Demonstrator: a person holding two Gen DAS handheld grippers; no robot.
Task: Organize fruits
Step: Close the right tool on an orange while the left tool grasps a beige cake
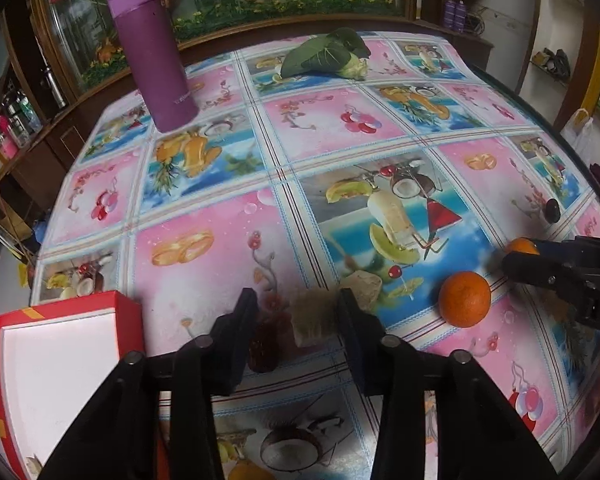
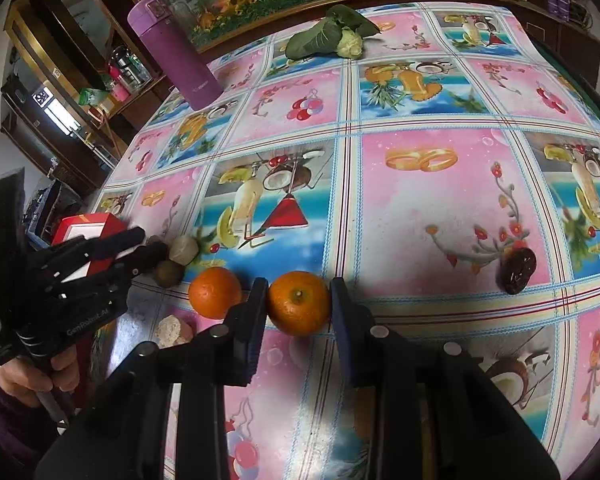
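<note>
My left gripper [image 1: 296, 316] is open low over the table; a blurred brown kiwi [image 1: 314, 316] sits between its fingers, against the right one. A dark red fruit [image 1: 264, 348] lies just below the gap. A loose orange [image 1: 464, 299] rests to the right. My right gripper [image 2: 299, 304] is shut on a second orange [image 2: 299, 303], both pads touching its sides on the tablecloth. The loose orange [image 2: 215, 293] is just left of it. In the right wrist view the left gripper [image 2: 152, 246] reaches toward a kiwi [image 2: 169, 273]. The right gripper [image 1: 512, 254] also shows at the left wrist view's right edge.
A red box with a white inside [image 1: 60, 360] sits at the near left. Beige lumps [image 1: 364, 284] [image 2: 174, 330] lie near the kiwi. A dark wrinkled fruit [image 2: 520, 266] lies to the right. A purple flask [image 1: 156, 48] and a leafy cauliflower [image 1: 332, 56] stand at the far side.
</note>
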